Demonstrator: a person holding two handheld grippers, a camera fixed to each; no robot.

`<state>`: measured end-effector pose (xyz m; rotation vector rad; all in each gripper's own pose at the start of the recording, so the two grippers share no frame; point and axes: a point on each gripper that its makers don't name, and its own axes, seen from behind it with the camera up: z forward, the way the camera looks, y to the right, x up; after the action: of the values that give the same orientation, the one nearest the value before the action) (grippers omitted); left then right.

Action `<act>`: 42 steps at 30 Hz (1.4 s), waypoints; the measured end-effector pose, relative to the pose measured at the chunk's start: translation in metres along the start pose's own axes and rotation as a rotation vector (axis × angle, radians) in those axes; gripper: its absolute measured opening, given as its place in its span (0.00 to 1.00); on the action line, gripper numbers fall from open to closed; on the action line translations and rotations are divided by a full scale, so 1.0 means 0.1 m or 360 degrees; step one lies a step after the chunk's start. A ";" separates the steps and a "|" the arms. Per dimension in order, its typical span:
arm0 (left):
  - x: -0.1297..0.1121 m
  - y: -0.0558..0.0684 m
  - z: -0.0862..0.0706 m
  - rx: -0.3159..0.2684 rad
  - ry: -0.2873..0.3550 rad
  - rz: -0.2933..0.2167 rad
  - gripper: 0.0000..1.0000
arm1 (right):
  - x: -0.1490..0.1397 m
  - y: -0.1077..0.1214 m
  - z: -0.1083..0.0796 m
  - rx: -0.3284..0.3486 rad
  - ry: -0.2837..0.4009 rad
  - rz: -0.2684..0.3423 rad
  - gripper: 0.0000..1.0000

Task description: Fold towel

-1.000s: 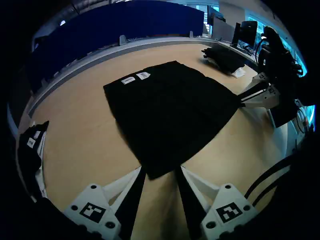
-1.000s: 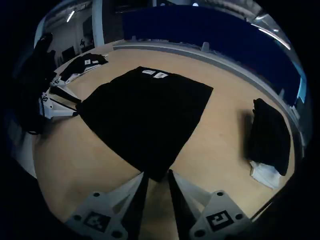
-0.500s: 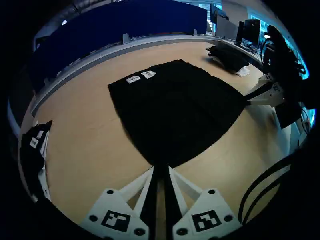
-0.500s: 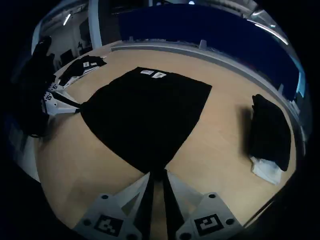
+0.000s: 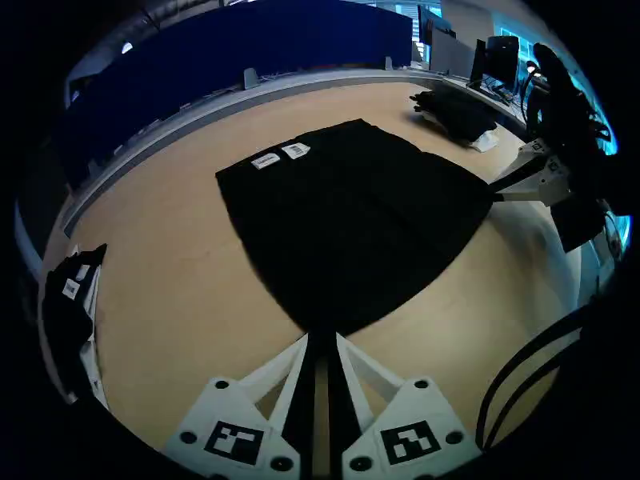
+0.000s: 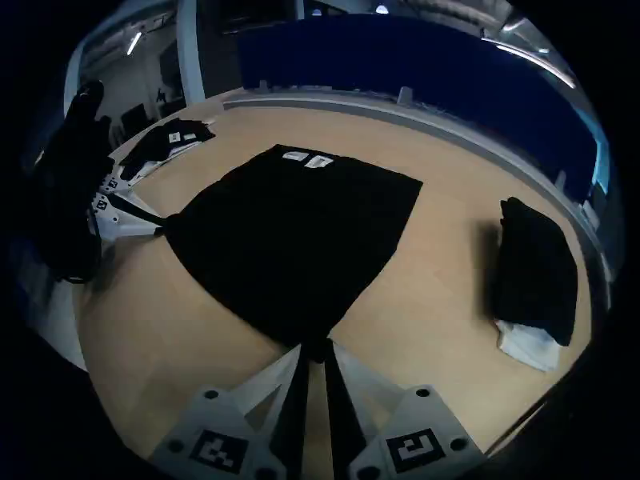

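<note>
A black towel (image 5: pixel 352 216) lies spread flat on the light wooden table (image 5: pixel 168 264), with two small white labels (image 5: pixel 280 155) at its far edge. My left gripper (image 5: pixel 322 340) is shut on the towel's near corner. In the right gripper view the same towel (image 6: pixel 296 240) fills the middle, and my right gripper (image 6: pixel 315 350) is shut on its other near corner. Each view shows the other gripper farther off: the right gripper (image 5: pixel 500 189) at the right, the left gripper (image 6: pixel 156 228) at the left, both pinching the towel's edge.
A pile of folded black cloth on white cloth (image 6: pixel 534 280) sits to the right in the right gripper view, seen as the far pile (image 5: pixel 456 116) in the left gripper view. More dark cloth (image 6: pixel 164 136) lies at the far left. A blue partition (image 5: pixel 240 56) borders the table.
Both grippers have shut on the towel's near corners; a second ago their fingers stood apart around the corners. The towel has barely shifted.
</note>
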<state>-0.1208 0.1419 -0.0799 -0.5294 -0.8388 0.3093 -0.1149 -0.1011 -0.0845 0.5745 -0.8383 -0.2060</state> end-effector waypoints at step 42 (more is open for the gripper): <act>0.56 0.11 -0.97 0.0002 0.0084 -0.0166 0.09 | 0.58 -0.21 -1.03 0.0062 0.0077 0.0063 0.13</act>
<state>-0.0112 0.1454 -0.1041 -0.4890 -0.8122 0.1991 0.0012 -0.1003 -0.1137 0.5966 -0.8075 -0.1394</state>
